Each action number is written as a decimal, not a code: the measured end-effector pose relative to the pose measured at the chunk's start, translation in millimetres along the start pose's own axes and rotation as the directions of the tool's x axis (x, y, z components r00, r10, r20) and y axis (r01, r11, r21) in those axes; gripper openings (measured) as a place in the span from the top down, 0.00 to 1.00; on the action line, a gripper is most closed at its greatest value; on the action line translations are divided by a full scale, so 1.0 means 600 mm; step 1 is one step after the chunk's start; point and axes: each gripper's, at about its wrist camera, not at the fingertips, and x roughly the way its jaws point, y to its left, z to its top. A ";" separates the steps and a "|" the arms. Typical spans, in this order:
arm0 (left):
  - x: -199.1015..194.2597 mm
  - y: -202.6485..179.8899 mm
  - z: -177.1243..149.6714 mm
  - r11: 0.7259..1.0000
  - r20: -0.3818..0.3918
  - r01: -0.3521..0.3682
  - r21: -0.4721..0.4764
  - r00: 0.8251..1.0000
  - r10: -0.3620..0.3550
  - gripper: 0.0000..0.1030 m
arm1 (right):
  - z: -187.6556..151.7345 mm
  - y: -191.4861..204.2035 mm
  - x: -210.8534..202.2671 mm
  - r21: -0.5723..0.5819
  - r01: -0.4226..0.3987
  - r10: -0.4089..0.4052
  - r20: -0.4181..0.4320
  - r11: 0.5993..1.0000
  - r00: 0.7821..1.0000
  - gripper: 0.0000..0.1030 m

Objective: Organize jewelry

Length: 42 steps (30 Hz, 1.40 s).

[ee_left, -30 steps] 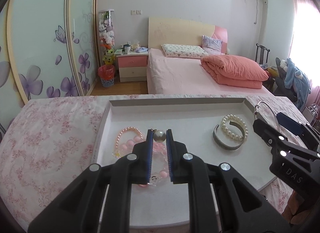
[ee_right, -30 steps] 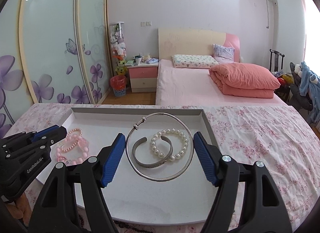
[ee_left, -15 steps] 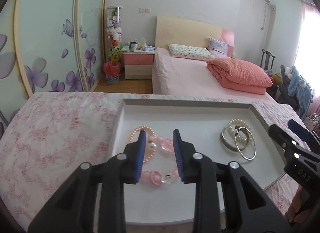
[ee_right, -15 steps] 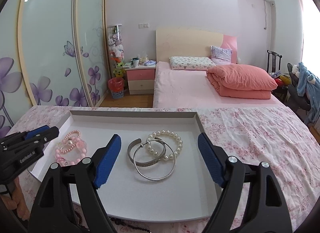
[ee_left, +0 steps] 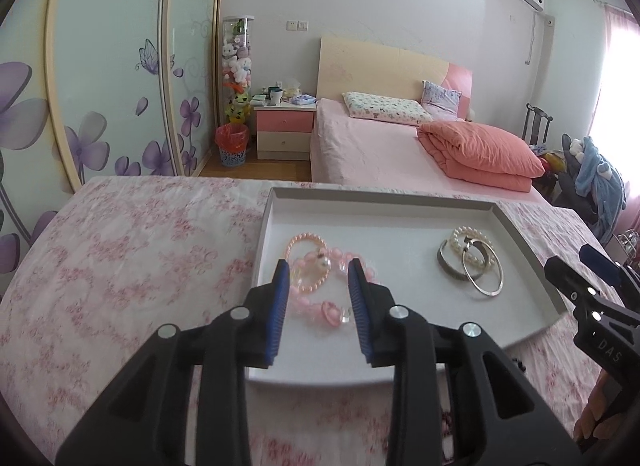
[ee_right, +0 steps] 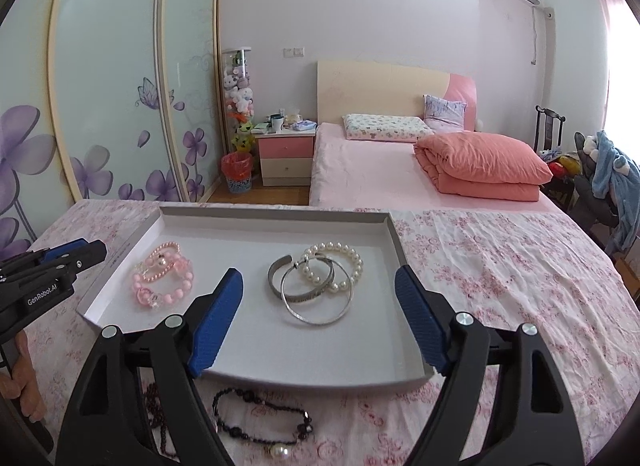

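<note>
Both our grippers hang empty: left gripper (ee_left: 318, 298) jaws just opening over the pink bracelets (ee_left: 316, 278), right gripper (ee_right: 318, 322) spread wide before the silver bangles (ee_right: 316, 286) in the tray (ee_right: 276, 213).

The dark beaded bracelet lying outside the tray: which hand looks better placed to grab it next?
Probably the right. The dark beaded bracelet lies on the cloth just below the open right gripper, near the tray edge; the left gripper hangs over the pink bracelets.

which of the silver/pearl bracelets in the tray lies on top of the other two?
The thin silver bangle: a closed ring overlapping both the open silver cuff and the pearl bracelet, nearest the right gripper.
</note>
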 end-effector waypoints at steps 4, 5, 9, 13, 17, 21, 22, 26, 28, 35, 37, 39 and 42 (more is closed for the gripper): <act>-0.025 0.006 -0.026 1.000 -0.005 0.006 -0.006 1.000 -0.006 0.64 | -0.033 -0.003 -0.012 -0.011 -0.016 0.015 -0.064 1.000 0.998 0.30; -0.033 0.007 -0.037 1.000 -0.012 0.008 -0.005 1.000 -0.008 0.62 | -0.041 -0.004 -0.014 -0.013 -0.021 0.020 -0.080 1.000 0.997 0.31; -0.049 0.016 -0.070 1.000 -0.049 0.011 0.006 0.999 -0.011 0.54 | -0.091 -0.003 -0.018 -0.024 -0.071 0.065 -0.190 0.997 0.980 0.40; -0.051 0.021 -0.096 1.000 -0.091 0.012 0.015 0.996 -0.010 0.48 | -0.122 0.007 -0.018 -0.027 -0.136 0.124 -0.278 0.990 0.952 0.48; -0.048 0.025 -0.111 1.000 -0.115 0.009 0.020 0.993 -0.007 0.43 | -0.133 0.020 -0.016 -0.063 -0.154 0.127 -0.309 0.986 0.942 0.54; -0.047 0.027 -0.119 1.000 -0.127 0.010 0.024 0.992 -0.007 0.41 | -0.134 0.026 -0.005 -0.058 -0.161 0.133 -0.333 0.985 0.934 0.62; -0.048 0.027 -0.120 1.000 -0.126 0.012 0.026 0.992 -0.008 0.41 | -0.135 0.026 -0.003 -0.054 -0.165 0.137 -0.337 0.985 0.932 0.64; -0.049 0.028 -0.120 0.999 -0.124 0.017 0.033 0.992 -0.013 0.40 | -0.132 0.025 0.001 -0.041 -0.168 0.145 -0.336 0.985 0.930 0.68; -0.049 0.028 -0.121 0.999 -0.123 0.021 0.034 0.992 -0.017 0.39 | -0.130 0.025 0.003 -0.043 -0.163 0.140 -0.336 0.986 0.931 0.70; -0.049 0.016 -0.123 0.998 -0.129 0.042 0.047 0.991 -0.036 0.38 | -0.126 0.037 0.008 -0.075 -0.151 0.117 -0.335 0.986 0.935 0.83; -0.050 0.010 -0.124 0.997 -0.131 0.053 0.054 0.990 -0.045 0.38 | -0.128 0.034 0.005 -0.074 -0.152 0.119 -0.336 0.986 0.935 0.83; -0.049 0.003 -0.124 0.996 -0.136 0.066 0.064 0.989 -0.057 0.37 | -0.132 0.029 -0.001 -0.073 -0.147 0.114 -0.335 0.986 0.935 0.83; -0.047 -0.014 -0.127 0.992 -0.145 0.091 0.085 0.986 -0.078 0.34 | -0.134 0.008 -0.006 -0.059 -0.101 0.076 -0.331 0.993 0.941 0.83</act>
